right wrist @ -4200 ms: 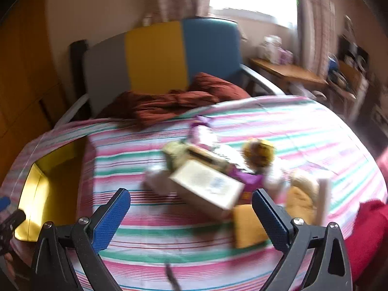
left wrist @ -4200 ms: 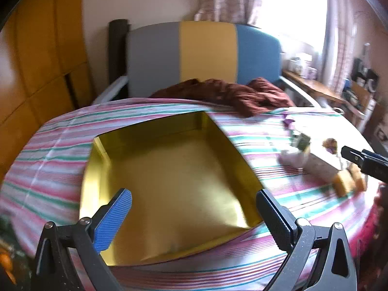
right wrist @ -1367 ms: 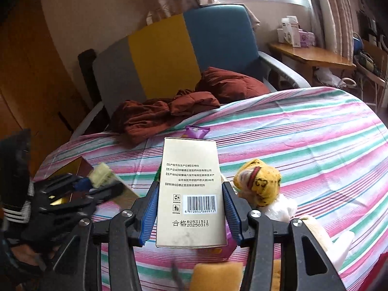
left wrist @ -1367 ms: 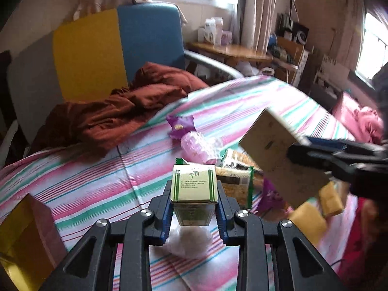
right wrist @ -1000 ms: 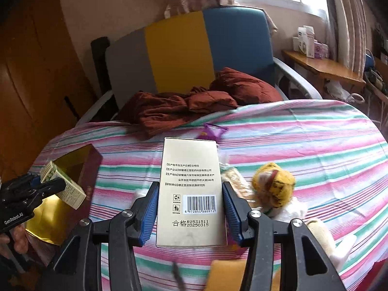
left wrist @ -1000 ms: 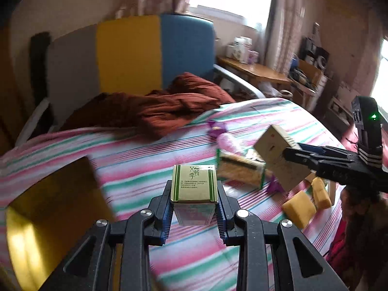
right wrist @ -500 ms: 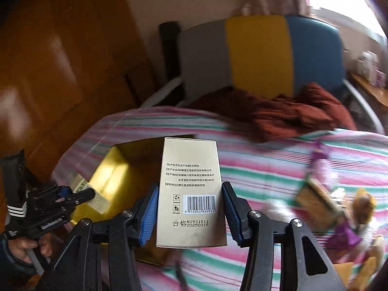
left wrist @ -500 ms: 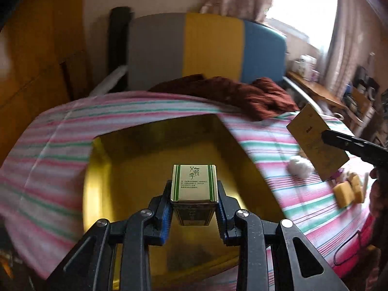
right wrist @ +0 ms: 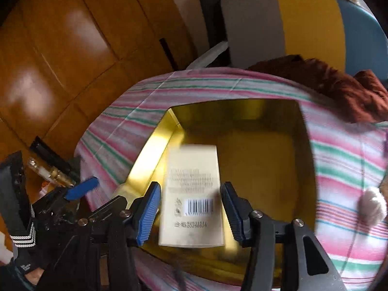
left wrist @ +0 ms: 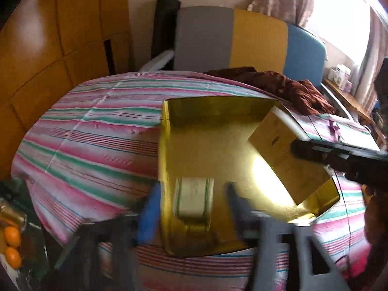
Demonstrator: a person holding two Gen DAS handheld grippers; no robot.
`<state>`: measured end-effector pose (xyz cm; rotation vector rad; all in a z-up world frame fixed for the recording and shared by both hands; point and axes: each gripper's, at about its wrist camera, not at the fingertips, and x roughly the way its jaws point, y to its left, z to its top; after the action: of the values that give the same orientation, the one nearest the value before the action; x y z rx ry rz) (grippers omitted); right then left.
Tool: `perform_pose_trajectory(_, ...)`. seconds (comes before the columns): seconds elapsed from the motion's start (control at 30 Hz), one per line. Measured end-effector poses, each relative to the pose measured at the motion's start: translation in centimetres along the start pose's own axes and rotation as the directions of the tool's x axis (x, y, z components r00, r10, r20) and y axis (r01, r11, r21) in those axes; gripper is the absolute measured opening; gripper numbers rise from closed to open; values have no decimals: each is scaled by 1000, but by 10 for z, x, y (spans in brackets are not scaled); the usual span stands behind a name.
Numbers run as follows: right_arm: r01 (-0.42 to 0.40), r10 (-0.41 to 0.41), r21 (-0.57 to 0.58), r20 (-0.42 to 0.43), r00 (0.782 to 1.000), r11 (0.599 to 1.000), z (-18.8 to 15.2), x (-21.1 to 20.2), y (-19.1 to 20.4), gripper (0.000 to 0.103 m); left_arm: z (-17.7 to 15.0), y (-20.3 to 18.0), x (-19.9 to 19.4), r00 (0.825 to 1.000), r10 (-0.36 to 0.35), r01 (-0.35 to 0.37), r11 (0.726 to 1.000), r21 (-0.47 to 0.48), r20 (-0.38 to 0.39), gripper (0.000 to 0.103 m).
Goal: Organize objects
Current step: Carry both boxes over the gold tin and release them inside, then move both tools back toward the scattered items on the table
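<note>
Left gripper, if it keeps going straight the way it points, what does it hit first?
Probably the small green-striped box between the left gripper's open jaws, then the gold tray floor; blur makes depth uncertain.

Gold box (left wrist: 169, 131) far half: open floor; near-left corner taken by small carton (left wrist: 194, 200); right side by tall carton (left wrist: 286, 157)

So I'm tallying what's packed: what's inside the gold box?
The gold box holds a green-striped carton by its near-left wall. A beige carton hangs above; floor beneath it is hidden.
</note>
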<state>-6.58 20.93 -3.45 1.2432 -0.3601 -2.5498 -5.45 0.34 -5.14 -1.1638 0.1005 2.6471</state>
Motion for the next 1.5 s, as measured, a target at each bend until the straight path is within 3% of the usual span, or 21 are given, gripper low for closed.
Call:
perform_pose_trajectory(0.03,1,-1,-6,-3,1000,1000,-1,2,4,54,2,2,-3,1000,13,-13,1000,-9,20,83)
perform_pose_trajectory(0.23,39,-38,-17,7,999,999,-10,-6,5,55,2,12,-20,998,16,-12,999,-49,68,83)
perform_pose_trajectory(0.57,161,-157,-46,80,984,986,-22,-29,6,55,12,-6,-44,990,36,-28,998,-55,139,91)
perform_pose_trajectory(0.9,264,-255,-47,149,955,963,-31,-53,-4,55,12,-32,-53,988,4,-5,1000,4,153,91)
perform_pose_trajectory(1.5,326,-335,86,135,933,942,-52,-75,-56,55,8,-75,-43,992,-63,51,994,101,112,91)
